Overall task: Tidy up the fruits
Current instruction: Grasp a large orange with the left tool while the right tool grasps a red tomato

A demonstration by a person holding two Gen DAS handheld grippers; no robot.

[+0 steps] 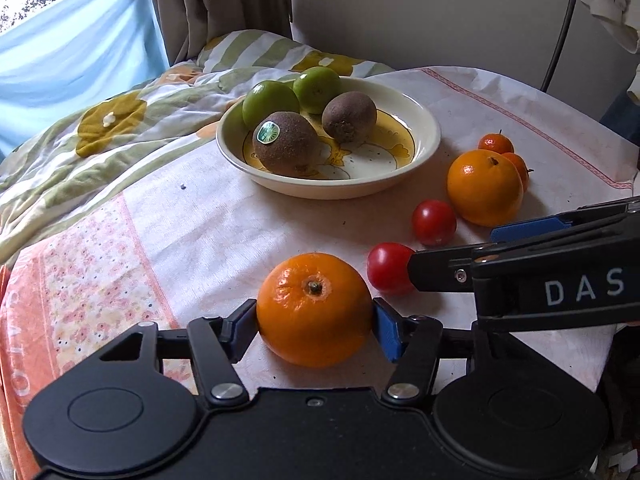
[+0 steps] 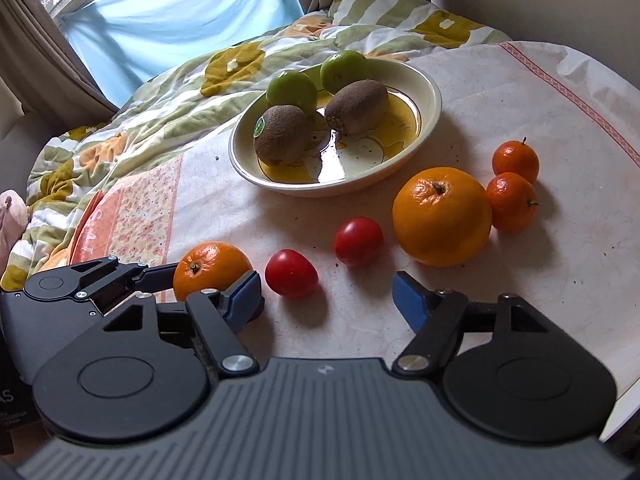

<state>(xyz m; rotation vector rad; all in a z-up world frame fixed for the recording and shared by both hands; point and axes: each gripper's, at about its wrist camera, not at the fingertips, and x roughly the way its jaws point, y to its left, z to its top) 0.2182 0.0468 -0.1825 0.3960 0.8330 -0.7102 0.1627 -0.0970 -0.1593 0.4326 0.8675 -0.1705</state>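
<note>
My left gripper [image 1: 316, 320] is shut on an orange [image 1: 314, 308] that rests on the tablecloth, one pad against each side. In the right wrist view, the open right gripper [image 2: 326, 294] straddles a red tomato [image 2: 291, 274] without touching it. A second tomato [image 2: 358, 242] lies beyond it. Further right sit a bigger orange [image 2: 442, 216] and two small mandarins [image 2: 515, 162]. The cream plate [image 2: 434, 96] behind holds two kiwis [image 2: 282, 140] and two green fruits [image 2: 292, 88].
A flowered quilt [image 2: 160, 92] is bunched along the left and back of the table. The pale tablecloth [image 2: 560, 128] ends at the table's curved right edge. Curtains [image 1: 216, 4] and a blue sheet [image 2: 180, 12] over the window stand behind, and a pale wall at the back right.
</note>
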